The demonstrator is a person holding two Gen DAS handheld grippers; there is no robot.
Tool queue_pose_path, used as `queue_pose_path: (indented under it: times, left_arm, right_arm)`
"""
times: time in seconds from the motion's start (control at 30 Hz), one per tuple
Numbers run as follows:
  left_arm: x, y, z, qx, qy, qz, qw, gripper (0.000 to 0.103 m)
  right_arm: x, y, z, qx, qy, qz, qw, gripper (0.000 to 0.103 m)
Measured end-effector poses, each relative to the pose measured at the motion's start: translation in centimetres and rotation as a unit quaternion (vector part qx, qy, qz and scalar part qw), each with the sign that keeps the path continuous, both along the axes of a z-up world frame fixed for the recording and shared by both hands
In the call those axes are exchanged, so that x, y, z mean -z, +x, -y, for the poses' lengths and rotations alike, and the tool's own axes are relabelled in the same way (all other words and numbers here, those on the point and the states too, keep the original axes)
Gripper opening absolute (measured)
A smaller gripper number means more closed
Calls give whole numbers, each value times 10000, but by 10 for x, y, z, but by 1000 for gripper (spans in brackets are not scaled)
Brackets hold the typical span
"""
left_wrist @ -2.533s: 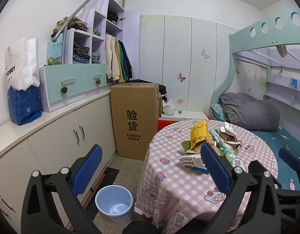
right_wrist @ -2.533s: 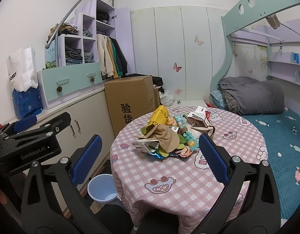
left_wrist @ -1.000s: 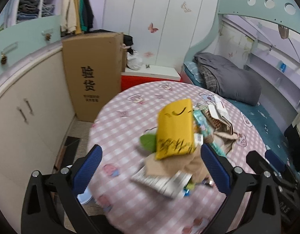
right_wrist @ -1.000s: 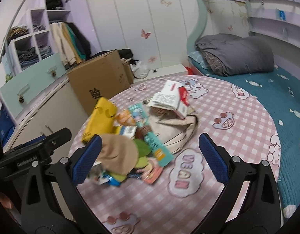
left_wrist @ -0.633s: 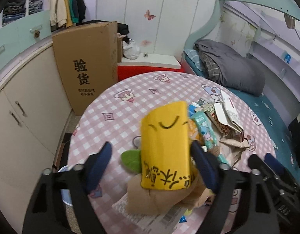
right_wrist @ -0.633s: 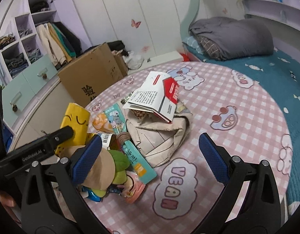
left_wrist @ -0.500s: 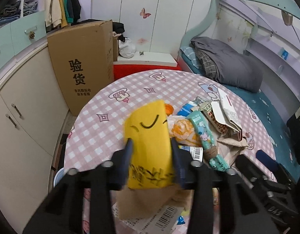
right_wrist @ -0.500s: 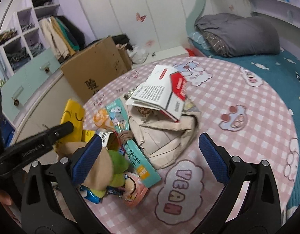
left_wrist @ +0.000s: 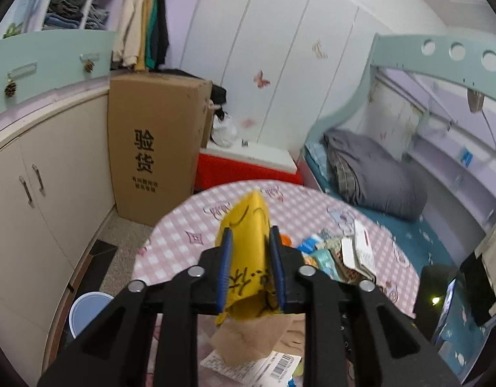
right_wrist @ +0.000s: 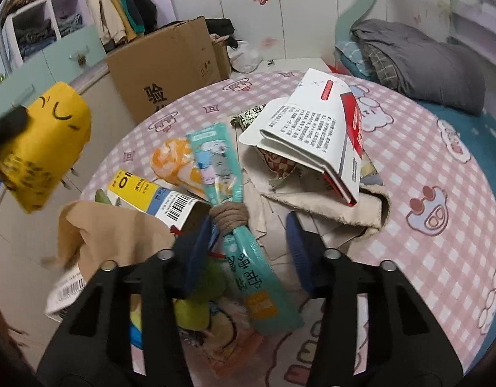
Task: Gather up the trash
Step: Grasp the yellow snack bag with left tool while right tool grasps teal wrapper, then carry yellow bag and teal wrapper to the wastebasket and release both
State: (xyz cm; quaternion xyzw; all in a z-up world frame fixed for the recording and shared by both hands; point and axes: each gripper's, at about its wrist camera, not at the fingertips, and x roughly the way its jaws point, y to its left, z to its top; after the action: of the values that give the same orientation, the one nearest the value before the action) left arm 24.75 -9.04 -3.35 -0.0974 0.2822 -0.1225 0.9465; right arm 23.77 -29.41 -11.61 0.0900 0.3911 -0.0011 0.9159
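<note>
A bunk bed (left_wrist: 393, 174) with a grey bundle of bedding fills the far right of the room, and a cabinet (left_wrist: 38, 174) runs along the left wall. Between them stands a round table (right_wrist: 425, 167) under a pink checked cloth. A tall cardboard box (left_wrist: 154, 148) sits on the floor just beyond the table's far edge, beside the cabinet. A pale blue bin (left_wrist: 86, 309) stands on the floor near the table's left side.

A heap of trash lies on the table: a beige paper bag (right_wrist: 328, 206) under a folded white and red carton (right_wrist: 315, 129), a brown paper piece (right_wrist: 109, 238), a long teal packet (right_wrist: 235, 219), and an orange wrapper (right_wrist: 173, 161).

The left claw (left_wrist: 250, 269) is closed on a yellow bag (left_wrist: 248, 251), held up above the table's left edge, clear of the heap. The right claw (right_wrist: 249, 251) is partly open, its blue pads on either side of the teal packet, gripping nothing.
</note>
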Motion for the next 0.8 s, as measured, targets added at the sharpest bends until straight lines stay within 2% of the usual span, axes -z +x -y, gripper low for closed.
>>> queue_pose_path:
  times: [0.07,0.13,0.2,0.27,0.37,0.43,0.5,0.57,0.63,0.7,0.73,0.8]
  left_arm:
    - [-7,-6,-7,-2,-149,184,9997,10]
    - [-11,-11,-9,-113,-76,253,9996,8]
    - [-12,-14,-9,-79,9,273,9996,3]
    - [-8,-14,-10,-75,55,192,9998,2]
    - [10,-7,-18,-11,154,-205,9997,5]
    - [28,-1,-31,-183,238,-413,9987,11]
    - [48,8,-46,-264,197,-793,9963,48]
    - [64,12,-54,-41,-36,-1133,9935,51]
    - [69,8,-55,84,36,-1114,9937,54]
    - [75,4,-54,142,255,-1080,9937,63]
    - [79,3,-56,187,282,-1099,9934,64]
    - [82,0,-63,247,128,-1149,9930,69]
  right_arm:
    - [0,-2,2,19,17,28,10000,23]
    - [-3,-6,5,21,93,82,9999,19]
    - [-8,-10,5,59,27,114,9999,19]
    - [-11,-16,4,71,14,163,9998,18]
    - [-16,-23,4,128,-3,214,9997,18]
    - [-21,-29,2,162,-12,315,9994,18]
    - [-26,-34,1,148,7,378,9992,18]
    - [-30,-36,-4,104,34,426,9990,18]
    - [-34,-39,-9,63,16,489,9988,18]
    - [-37,-40,-15,27,12,521,9986,18]
    - [-38,-41,-18,8,5,539,9985,18]
    - [-42,-42,-23,-20,-9,590,9983,18]
